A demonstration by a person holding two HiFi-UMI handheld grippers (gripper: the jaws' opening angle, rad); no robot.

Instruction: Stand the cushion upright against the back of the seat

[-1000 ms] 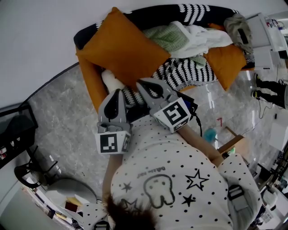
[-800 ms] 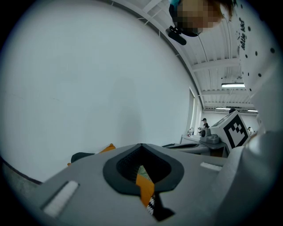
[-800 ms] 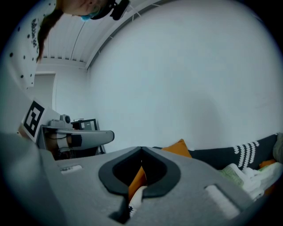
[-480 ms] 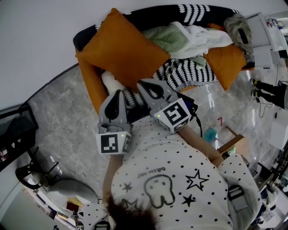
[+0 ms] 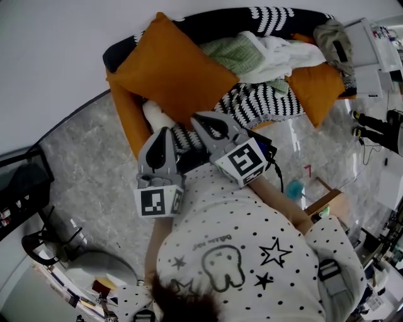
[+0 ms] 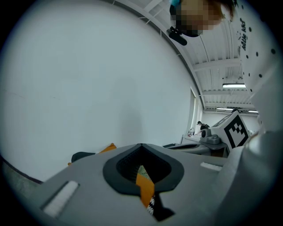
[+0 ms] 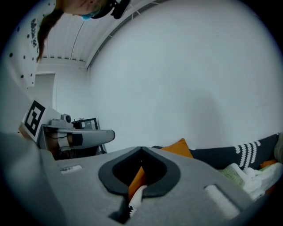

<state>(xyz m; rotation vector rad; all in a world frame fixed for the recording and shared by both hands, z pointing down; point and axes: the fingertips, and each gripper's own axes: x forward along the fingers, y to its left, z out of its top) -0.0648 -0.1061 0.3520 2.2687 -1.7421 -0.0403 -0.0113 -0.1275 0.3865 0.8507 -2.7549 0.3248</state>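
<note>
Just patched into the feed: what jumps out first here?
A big orange cushion leans at the left end of the dark sofa, beside a heap of pale laundry on the seat. The left gripper and right gripper hang shut short of the sofa, holding nothing.

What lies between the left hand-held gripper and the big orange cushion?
Between the left hand-held gripper and the big orange cushion lies a pale cream object, kind unclear, seen in the head view.
</note>
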